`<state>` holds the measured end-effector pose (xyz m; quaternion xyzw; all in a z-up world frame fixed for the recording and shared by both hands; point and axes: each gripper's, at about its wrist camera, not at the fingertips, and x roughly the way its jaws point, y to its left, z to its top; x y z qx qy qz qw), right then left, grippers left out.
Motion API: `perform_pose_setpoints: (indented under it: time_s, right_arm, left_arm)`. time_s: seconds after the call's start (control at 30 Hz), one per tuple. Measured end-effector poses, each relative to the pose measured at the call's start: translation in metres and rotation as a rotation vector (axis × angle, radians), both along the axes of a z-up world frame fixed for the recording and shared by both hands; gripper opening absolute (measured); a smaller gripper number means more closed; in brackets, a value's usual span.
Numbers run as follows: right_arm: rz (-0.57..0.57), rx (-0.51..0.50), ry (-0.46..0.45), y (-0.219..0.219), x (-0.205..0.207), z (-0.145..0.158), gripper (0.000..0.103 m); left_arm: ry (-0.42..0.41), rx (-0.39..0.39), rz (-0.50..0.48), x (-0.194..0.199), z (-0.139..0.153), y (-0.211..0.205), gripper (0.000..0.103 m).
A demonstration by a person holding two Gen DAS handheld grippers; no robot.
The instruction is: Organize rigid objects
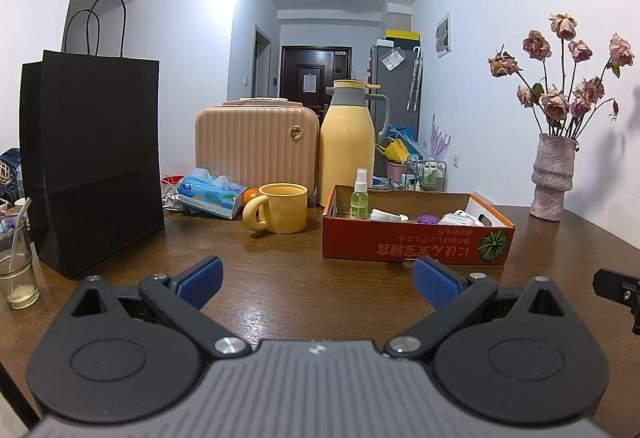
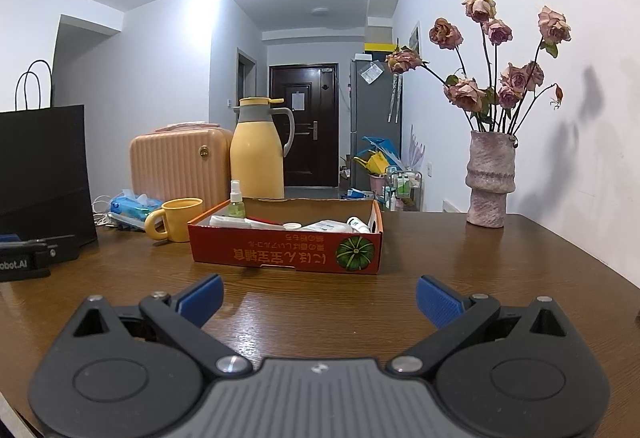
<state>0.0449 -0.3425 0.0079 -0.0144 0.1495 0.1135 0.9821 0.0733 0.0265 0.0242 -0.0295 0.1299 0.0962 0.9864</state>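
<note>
Both grippers sit low over the tabletop [image 1: 280,278], nothing held: left gripper [image 1: 318,278] fingers spread wide & empty, right gripper [image 2: 320,296] same, released. Task looks at start or between picks, can't tell which. Red cardboard box [image 1: 400,242] w/ pumpkin print sits mid-tabletop, just ahead of both grippers, already holding small rigid stuff: green spray bottle [image 1: 359,196] upright in far-left corner, white tubes/containers [image 2: 320,226] lying flat, a purple item [image 1: 428,219], exact types too small to tell. Still loose outside box: yellow mug [image 1: 282,208] just left of it, tissue pack [image 1: 212,192], yellow thermos [image 1: 347,146] behind. Probably some of these are left to sort. Box looks open-topped, shallow, stiff, flaps up.
</note>
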Motion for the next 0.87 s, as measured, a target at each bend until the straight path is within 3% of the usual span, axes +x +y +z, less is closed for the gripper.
perform_pose_setpoints:
  time_s: [0.87]
  right_arm:
    - [0.003,-0.003,0.002,0.0067,-0.0020,0.0009,0.103]
  left_arm:
    - [0.005,0.006,-0.001,-0.0015,-0.0004,0.0000,0.103]
